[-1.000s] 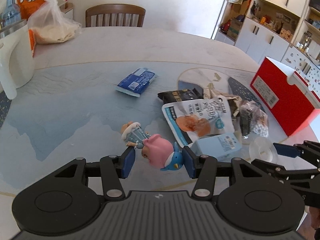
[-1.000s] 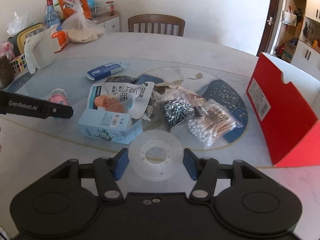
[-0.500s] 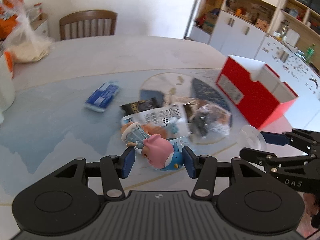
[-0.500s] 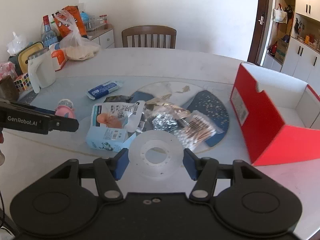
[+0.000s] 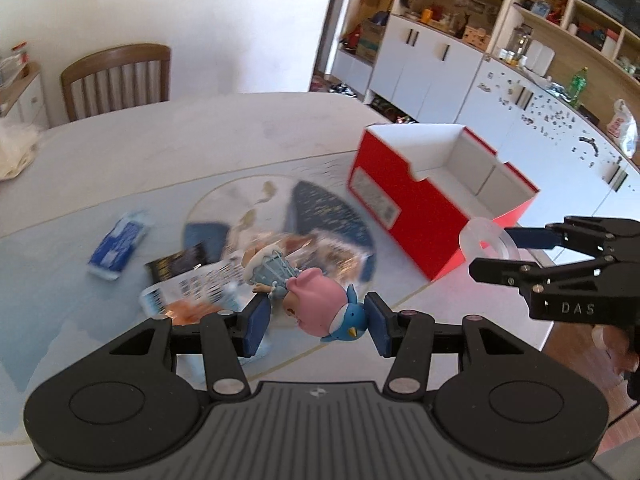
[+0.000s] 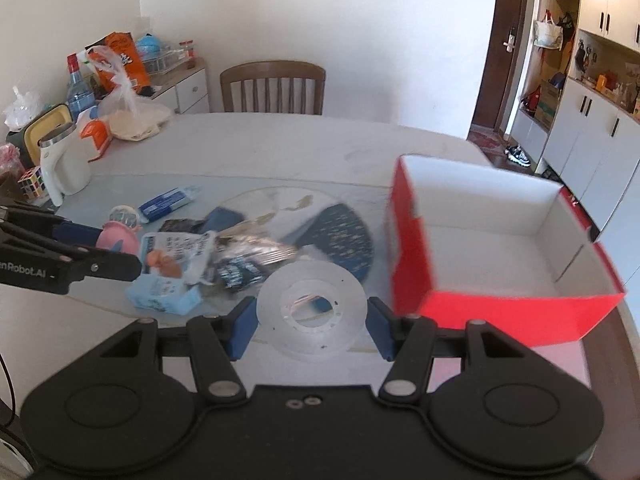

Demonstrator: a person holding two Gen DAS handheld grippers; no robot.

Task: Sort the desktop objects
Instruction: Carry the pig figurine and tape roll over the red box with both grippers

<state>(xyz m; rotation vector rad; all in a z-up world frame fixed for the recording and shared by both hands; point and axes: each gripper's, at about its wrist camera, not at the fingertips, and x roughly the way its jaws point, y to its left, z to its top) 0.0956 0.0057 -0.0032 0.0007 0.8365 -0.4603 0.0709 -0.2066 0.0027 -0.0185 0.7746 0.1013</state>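
— What does the left gripper [image 5: 316, 322] have?

— A small plastic figurine [image 5: 308, 300], glossy and rounded: pink body, a blue penguin-like head against the right pad, a pale ribbed blue skirt poking forward past the left fingertip. The blue pads are closed partway, pressing it from both sides, and it hangs above the table [image 5: 168, 140].

— And the right gripper [image 6: 311, 320]?

— Clamped on a roll of clear tape [image 6: 311, 307] — a flat, frosted ring with a round hole, lying level between the pads, each touching its rim.

— Where is the box?

— The red cardboard box [image 6: 496, 248], open-topped with a matte white inside, sits just ahead and right of the right fingers; the tape is just beside its near corner. Ahead and left of those fingers lies a blurred heap of crinkly foil and plastic packets [image 6: 224, 252] and a pale blue carton [image 6: 162, 296].
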